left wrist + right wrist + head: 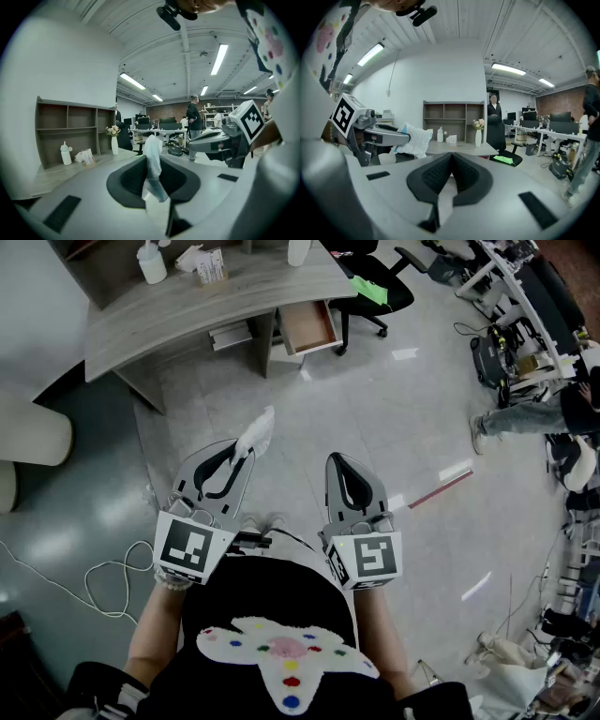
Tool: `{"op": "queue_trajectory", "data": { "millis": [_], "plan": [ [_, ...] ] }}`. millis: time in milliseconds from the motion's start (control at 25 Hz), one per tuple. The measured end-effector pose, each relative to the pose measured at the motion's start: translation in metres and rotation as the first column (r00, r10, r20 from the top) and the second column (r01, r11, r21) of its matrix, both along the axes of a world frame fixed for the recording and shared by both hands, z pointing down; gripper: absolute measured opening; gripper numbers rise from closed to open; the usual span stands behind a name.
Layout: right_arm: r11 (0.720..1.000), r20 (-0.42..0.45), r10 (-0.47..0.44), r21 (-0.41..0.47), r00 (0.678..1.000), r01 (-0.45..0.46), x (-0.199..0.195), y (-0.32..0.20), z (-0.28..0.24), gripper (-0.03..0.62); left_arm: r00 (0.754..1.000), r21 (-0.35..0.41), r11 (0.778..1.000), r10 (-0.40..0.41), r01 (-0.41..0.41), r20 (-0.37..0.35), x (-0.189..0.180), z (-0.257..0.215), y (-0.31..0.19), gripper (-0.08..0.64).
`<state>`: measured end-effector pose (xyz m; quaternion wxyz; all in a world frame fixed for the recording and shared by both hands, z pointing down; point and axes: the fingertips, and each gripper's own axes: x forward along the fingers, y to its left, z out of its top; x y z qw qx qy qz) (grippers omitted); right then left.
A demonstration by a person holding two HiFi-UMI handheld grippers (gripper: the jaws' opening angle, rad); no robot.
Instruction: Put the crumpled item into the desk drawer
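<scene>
1. White crumpled tissue (256, 430), faintly blue at one edge. It is pinched between the jaws of the left hand-held gripper (242, 454), with its loose end sticking out past the tips. It is held above the floor, well apart from the drawer.
2. Left hand-held gripper: grey shell with black pads, closed on the tissue. In its own view the tissue (152, 159) stands upright in the narrow gap between the pads.
3. Right hand-held gripper (339, 461): same build, level with the left one and just beside it. Its jaws are together with nothing between them (451, 157). Its view shows the tissue (412, 140) off to the left in the other gripper.
4. Desk (187, 306): grey wood with a curved front, ahead of both grippers.
5. Desk drawer (309, 326): pulled open below the desk's right end; no contents can be made out inside it.
6. White bottle (150, 261), on the desk top.
7. Vase with flowers (478, 133), white, upright on the desk.
8. Office chair (375, 287), black, with a green patch on the seat, to the right of the drawer.
9. White cable (94, 582), looped on the floor at the left.
</scene>
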<state>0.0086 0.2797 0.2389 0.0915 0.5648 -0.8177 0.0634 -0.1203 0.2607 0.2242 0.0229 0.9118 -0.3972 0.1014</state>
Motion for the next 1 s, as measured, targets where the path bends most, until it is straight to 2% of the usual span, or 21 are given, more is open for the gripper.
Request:
{"op": "queue_trajectory", "data": {
  "millis": [200,560,760,1000],
  "plan": [
    [1.0,-0.034,-0.003,0.002,0.999,0.003,0.003,-0.001,0.002,0.003,1.0,-0.012,1.0,-0.001,0.002,0.01,0.001,0.009,0.001,0.071],
    [1.0,-0.031,-0.011,0.006,0.999,0.011,0.004,0.003,0.0,0.003,1.0,-0.005,1.0,-0.007,0.007,0.013,0.003,0.006,0.007,0.071],
    [1.0,0.002,-0.005,-0.001,1.0,0.005,0.009,0.003,0.003,0.003,1.0,-0.008,1.0,-0.02,0.02,0.017,0.005,0.006,0.008,0.071],
    [0.999,-0.018,-0.027,0.021,0.999,0.027,0.017,0.004,-0.002,0.003,0.999,0.005,0.999,-0.042,0.042,0.006,0.014,-0.001,0.011,0.071]
  ]
}}
